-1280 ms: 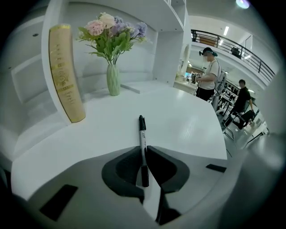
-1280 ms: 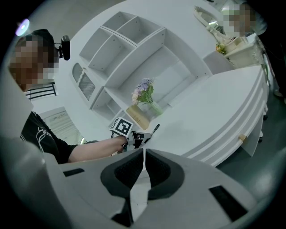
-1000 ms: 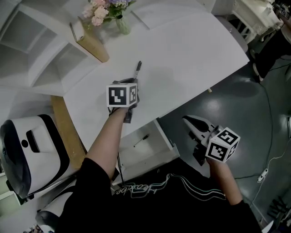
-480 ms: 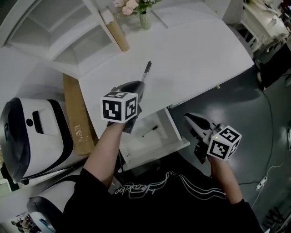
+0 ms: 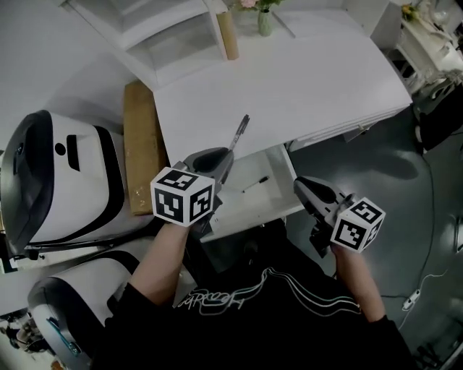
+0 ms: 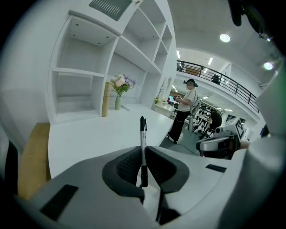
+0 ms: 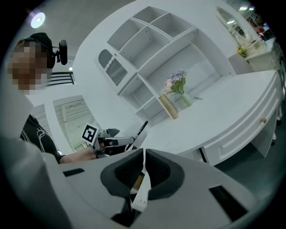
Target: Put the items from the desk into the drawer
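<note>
Holding a pen (image 6: pixel 143 134) clamped between its closed jaws, the left gripper (image 5: pixel 226 160) hovers at the desk (image 5: pixel 311 79) edge, by the open drawer (image 5: pixel 286 206). Best to bring the pen over the drawer's middle, lower it, then release. Inside lies a second pen (image 5: pixel 256 184). The right gripper (image 5: pixel 307 189), jaws together, holds nothing

A vase of flowers (image 5: pixel 265 20) and a white shelf (image 5: pixel 166 29) are seen far ahead of the left gripper (image 5: pixel 223 160). A wooden board (image 5: pixel 142 144) is laid just to its left.
</note>
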